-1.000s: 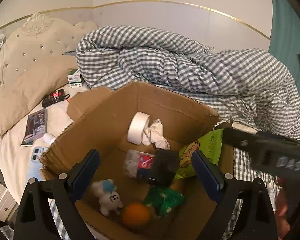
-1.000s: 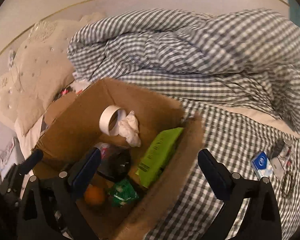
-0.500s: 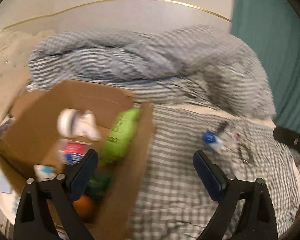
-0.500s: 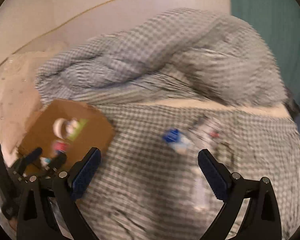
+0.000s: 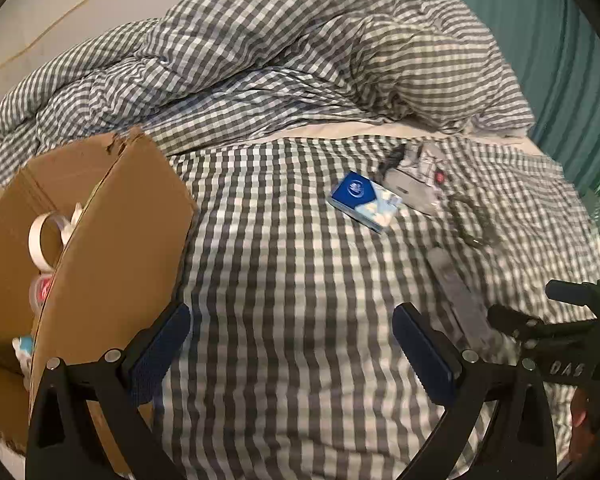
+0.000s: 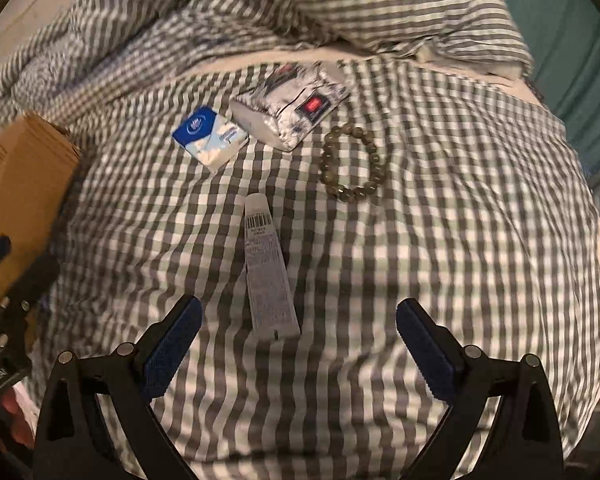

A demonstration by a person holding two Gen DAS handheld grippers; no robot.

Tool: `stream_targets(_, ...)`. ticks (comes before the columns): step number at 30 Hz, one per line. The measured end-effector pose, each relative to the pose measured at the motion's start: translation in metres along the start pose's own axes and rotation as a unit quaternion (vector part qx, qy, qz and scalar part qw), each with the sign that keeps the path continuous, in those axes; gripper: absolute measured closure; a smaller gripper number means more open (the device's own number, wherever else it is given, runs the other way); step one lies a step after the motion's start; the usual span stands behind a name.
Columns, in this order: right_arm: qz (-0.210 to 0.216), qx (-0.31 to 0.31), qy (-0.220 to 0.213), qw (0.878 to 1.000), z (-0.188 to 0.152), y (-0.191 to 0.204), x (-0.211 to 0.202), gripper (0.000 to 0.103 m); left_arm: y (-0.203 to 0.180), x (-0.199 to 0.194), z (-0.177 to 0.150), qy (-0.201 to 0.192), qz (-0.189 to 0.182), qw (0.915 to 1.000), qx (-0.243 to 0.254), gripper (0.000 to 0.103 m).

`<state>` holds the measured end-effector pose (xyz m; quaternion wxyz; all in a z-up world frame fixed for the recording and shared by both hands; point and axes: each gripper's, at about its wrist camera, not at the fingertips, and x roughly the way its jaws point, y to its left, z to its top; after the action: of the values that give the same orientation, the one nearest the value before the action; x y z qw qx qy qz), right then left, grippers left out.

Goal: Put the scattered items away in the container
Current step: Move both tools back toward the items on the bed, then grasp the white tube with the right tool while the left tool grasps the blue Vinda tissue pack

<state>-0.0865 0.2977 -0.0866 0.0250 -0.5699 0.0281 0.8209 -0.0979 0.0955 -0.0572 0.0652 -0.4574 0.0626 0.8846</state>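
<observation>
Here the right gripper is spread wide and empty above the bed; the left gripper likewise. The tube lies lengthwise between the right jaws, cap end pointing away.

A white tube, blue tissue pack, printed pouch and bead bracelet lie beside the cardboard box.

You've got a bed with a grey-and-white checked sheet and a bunched-up duvet at the back. Lying on the sheet: a blue tissue pack touching a silvery printed packet, a bead bracelet just beside that, a white tube nearer you, and the cardboard box off left.
</observation>
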Motion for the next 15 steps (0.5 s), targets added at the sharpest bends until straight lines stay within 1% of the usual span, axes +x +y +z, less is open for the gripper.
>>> stream_targets(4, -0.023, -0.035, -0.002, 0.999, 0.021, 0.018, 0.020, 0.006, 0.000, 0.018, 0.012, 0.005, 0.013, 0.9999, 0.008, 0.000)
stream_targets(6, -0.028, -0.047, -0.004, 0.998, 0.030, 0.025, 0.028, 0.006, 0.002, 0.027, 0.018, 0.009, 0.011, 0.9999, 0.003, 0.000)
stream_targets(9, -0.037, -0.050, -0.004, 0.998, 0.041, 0.033, 0.044, 0.006, 0.006, 0.041, 0.023, 0.020, 0.009, 0.9998, -0.001, 0.000)
stream_targets(11, -0.051, -0.045, -0.001, 0.998, 0.046, 0.036, 0.059, 0.006, 0.008, 0.052, 0.025, 0.026, 0.011, 0.9996, 0.000, 0.000)
stream_targets(13, -0.041, -0.041, 0.010, 0.998, 0.046, 0.036, 0.071, 0.010, 0.009, 0.059, 0.026, 0.028, 0.012, 0.9995, 0.003, 0.000)
stream_targets(14, -0.030, -0.035, 0.021, 0.999, 0.044, 0.035, 0.080, 0.022, 0.009, 0.062, 0.026, 0.030, 0.012, 0.9995, 0.004, 0.000)
stream_targets(15, -0.022, -0.029, 0.033, 0.999, 0.042, 0.033, 0.087, 0.028, 0.009, 0.067, 0.027, 0.033, 0.012, 0.9994, 0.004, 0.000)
